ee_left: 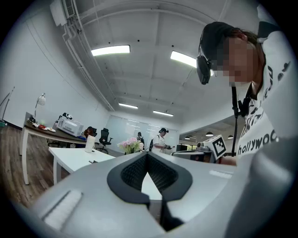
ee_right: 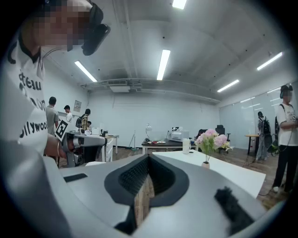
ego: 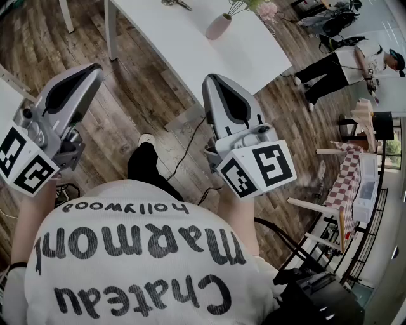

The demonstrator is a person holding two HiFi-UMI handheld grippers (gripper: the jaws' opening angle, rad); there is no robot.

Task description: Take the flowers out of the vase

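**Head camera:** on your head, looking steeply down. Left hand-held gripper (ego: 95,68) and right hand-held gripper (ego: 209,79) sit close below; the desk (ego: 165,32) lies far ahead.
**Gripper cameras:** one on each hand-held gripper, looking level along its jaws towards the distant desk.
**Shared by all three:** desk and flowers (ego: 263,9).

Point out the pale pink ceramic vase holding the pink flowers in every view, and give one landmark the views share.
Head view: pale pink ceramic vase at top centre, tilted in the picture.
Left gripper view: only its pink flowers show, just left of centre; the vase itself is not visible.
Right gripper view: vase right of centre, under the blooms.
Shared landmark: the long white table it stands on.
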